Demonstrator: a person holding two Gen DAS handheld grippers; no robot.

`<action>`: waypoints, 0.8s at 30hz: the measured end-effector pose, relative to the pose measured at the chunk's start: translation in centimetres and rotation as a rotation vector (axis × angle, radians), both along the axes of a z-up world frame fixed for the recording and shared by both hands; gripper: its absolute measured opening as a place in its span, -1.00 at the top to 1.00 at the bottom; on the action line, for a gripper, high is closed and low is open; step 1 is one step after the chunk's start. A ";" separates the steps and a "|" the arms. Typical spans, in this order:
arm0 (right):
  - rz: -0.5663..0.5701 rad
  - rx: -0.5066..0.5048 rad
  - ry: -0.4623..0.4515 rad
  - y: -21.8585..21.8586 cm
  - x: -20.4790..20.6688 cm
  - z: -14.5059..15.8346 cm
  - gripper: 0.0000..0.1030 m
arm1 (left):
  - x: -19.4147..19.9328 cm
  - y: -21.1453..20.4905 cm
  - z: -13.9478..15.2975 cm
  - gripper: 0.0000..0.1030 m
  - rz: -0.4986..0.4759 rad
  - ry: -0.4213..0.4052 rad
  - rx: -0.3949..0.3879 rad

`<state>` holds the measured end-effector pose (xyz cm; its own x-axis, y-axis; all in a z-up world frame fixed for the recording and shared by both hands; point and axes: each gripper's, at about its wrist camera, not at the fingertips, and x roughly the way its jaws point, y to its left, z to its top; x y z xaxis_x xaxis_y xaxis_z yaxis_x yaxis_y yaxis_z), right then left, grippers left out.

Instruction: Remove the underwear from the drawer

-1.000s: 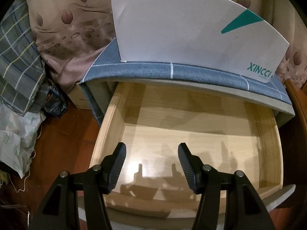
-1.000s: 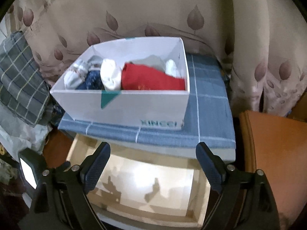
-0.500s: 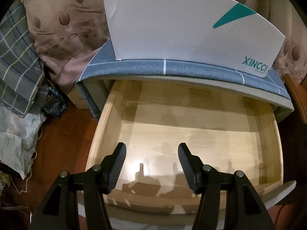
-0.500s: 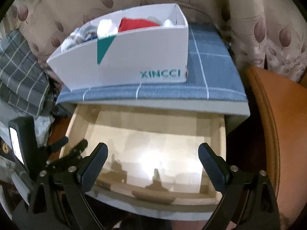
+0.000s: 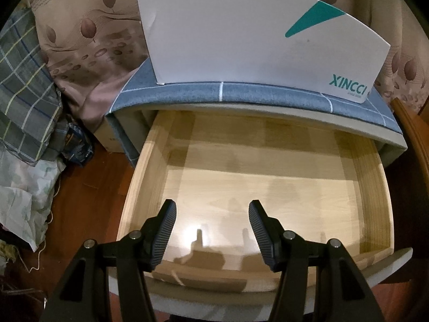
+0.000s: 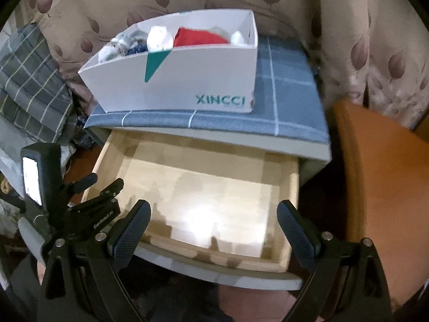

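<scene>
Now we hover both grippers over the open drawer (image 5: pixel 268 177), left gripper (image 5: pixel 211 230) and right gripper (image 6: pixel 213 228) both spread wide, gripping nothing. Its visible floor lies bare; the underwear (image 6: pixel 201 37) sits folded in the white box (image 6: pixel 187 86) on top. We judge removal done; next comes shutting the drawer.

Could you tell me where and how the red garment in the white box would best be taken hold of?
Probably grip the red garment's top fold, coming straight down from above: the white box walls it in on every side, and only its upper surface shows, between white rolled items.
</scene>
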<state>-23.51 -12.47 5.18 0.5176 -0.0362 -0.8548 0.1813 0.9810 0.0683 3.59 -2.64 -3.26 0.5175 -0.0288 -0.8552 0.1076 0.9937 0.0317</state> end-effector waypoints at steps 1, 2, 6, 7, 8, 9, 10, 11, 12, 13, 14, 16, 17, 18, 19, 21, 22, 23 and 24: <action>0.004 -0.012 0.002 -0.1 -0.1 0.5 -0.82 | 0.0 -0.1 0.0 -0.12 0.000 0.000 0.004; 0.009 -0.026 0.007 -0.2 -0.3 0.9 -0.83 | 0.0 -0.2 0.0 -0.12 -0.001 0.000 0.006; 0.051 -0.085 0.040 -0.1 -1.2 1.8 -0.84 | -0.2 -0.5 0.1 -0.12 -0.009 0.001 0.018; 0.057 -0.091 0.046 -0.1 -1.4 1.8 -0.85 | -0.3 -0.6 0.1 -0.12 -0.013 0.003 0.021; 0.063 -0.089 0.053 0.0 -1.5 1.6 -0.86 | -0.4 -0.7 0.2 -0.12 -0.019 0.005 0.024; 0.066 -0.086 0.059 0.1 -1.7 1.3 -0.86 | -0.5 -0.8 0.3 -0.12 -0.024 0.007 0.028; 0.061 -0.081 0.060 0.1 -1.8 0.9 -0.86 | -0.6 -0.9 0.3 -0.12 -0.031 0.010 0.035; 0.055 -0.070 0.062 0.2 -1.9 0.2 -0.86 | -0.8 -1.1 0.4 -0.12 -0.042 0.012 0.045; 0.047 -0.056 0.067 0.3 -2.0 -0.5 -0.86 | -1.0 -1.3 0.5 -0.12 -0.051 0.010 0.057; 0.039 -0.046 0.067 0.5 -1.9 -1.1 -0.86 | -1.3 -1.4 0.6 -0.12 -0.060 0.006 0.066; 0.025 -0.033 0.066 0.8 -1.9 -1.9 -0.86 | -1.5 -1.5 0.7 -0.12 -0.069 0.004 0.070; -0.004 -0.005 0.061 1.2 -1.8 -3.2 -0.86 | -2.0 -1.6 0.9 -0.12 -0.084 0.002 0.078; -0.026 0.005 0.053 1.5 -1.7 -3.9 -0.86 | -2.3 -1.6 1.0 -0.12 -0.088 -0.002 0.076; -0.044 0.009 0.046 1.7 -1.5 -4.5 -0.86 | -2.5 -1.5 1.0 -0.12 -0.089 -0.001 0.073; -0.060 0.009 0.041 1.9 -1.4 -5.1 -0.86 | -2.6 -1.3 1.1 -0.12 -0.088 0.003 0.067; -0.094 0.010 0.027 2.3 -1.1 -6.3 -0.86 | -3.0 -0.8 1.2 -0.12 -0.082 0.008 0.043; -0.100 0.012 0.024 2.6 -1.0 -6.7 -0.86 | -3.1 -0.7 1.2 -0.12 -0.079 0.010 0.040; -0.106 0.014 0.022 2.8 -0.8 -7.2 -0.86 | -3.2 -0.5 1.3 -0.12 -0.074 0.013 0.039; -0.110 0.008 0.019 3.1 -0.7 -7.5 -0.85 | -3.3 -0.4 1.3 -0.12 -0.072 0.013 0.034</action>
<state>-24.17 -9.41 -2.32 0.4943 -0.0852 -0.8651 0.2892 0.9546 0.0712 0.27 -3.02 -1.95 0.5038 -0.0364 -0.8631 0.1794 0.9817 0.0633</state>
